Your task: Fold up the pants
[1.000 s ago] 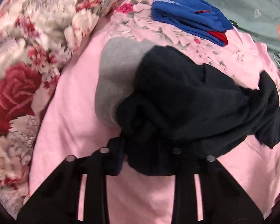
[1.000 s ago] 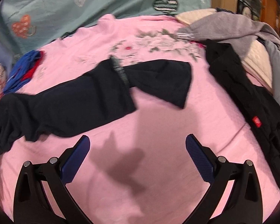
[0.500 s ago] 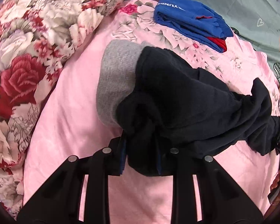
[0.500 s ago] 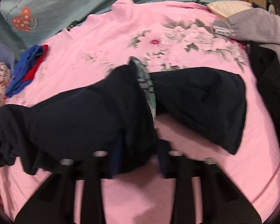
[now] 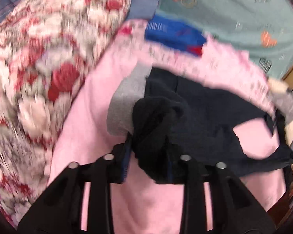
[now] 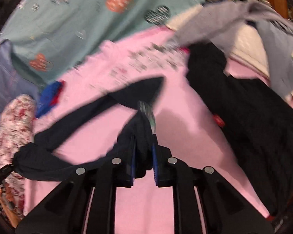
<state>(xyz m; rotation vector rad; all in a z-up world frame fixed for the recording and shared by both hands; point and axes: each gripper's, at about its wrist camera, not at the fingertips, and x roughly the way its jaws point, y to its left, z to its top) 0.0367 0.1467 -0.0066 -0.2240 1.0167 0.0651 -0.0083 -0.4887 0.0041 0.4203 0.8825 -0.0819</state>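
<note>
Lifted off the pink sheet (image 6: pixel 185 105) since before, the pants (image 6: pixel 84 115) are pinched by both grippers, left (image 5: pixel 148 154) at 9 o'clock, right (image 6: pixel 143 156), jaws slightly eased.

You get soft, even indoor light in both views, with no glare. Motion blur smears the red-and-white floral quilt (image 5: pixel 39 74) and teal heart-print sheet (image 6: pixel 68 19), and fisheye bending darkens each corner. A faint shadow falls on the pink floral bedsheet (image 6: pixel 177 117).

We see the dark navy pants (image 5: pixel 195 117) bunched between our left gripper's (image 5: pixel 148 156) pads, stretching slack above the pink sheet to our right gripper's (image 6: pixel 143 156) pads.
</note>
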